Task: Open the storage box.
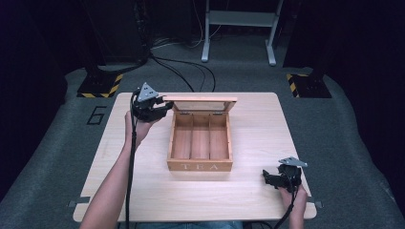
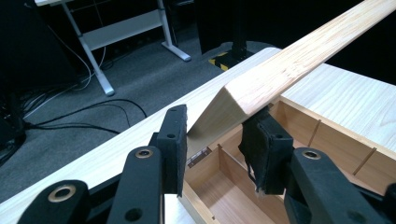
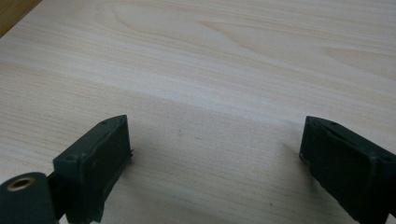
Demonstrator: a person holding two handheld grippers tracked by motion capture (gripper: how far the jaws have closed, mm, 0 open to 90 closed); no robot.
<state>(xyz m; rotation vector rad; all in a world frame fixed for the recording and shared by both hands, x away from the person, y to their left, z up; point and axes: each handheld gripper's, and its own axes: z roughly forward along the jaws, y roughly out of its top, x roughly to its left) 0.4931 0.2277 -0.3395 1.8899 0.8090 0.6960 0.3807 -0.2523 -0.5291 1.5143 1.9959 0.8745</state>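
Forearms: both come in from the near table edge; the left reaches far up the table, the right stays close in.
Left gripper [image 1: 165, 106]: at the far-left corner of the tea box, jaws closed onto the lid [image 2: 299, 58] corner, pads pressing on either side of the wooden frame.
Lid: raised on its hinges, standing open along the back edge of the tea box [image 1: 200, 143]; pale wood frame with what looks like a clear pane.
Tea box: mid-table, front panel lettered TEA, three long compartments, nothing seen in them; thin wooden dividers, a small metal hinge [image 2: 198, 157] at the back.
Handling, judged: lid is stiff and light, swings freely on the hinge, so it could drop shut if let go. Smooth wood may slip in the pads; a hold on the frame corner or edge suits best, off the pane. Hinges are small, so avoid twisting.
Table [image 1: 267, 129]: light wood grain, smooth, rounded corners.
Right gripper [image 3: 215, 154]: low over bare table at the near-right corner, jaws spread wide, holding nothing, well apart from the box.
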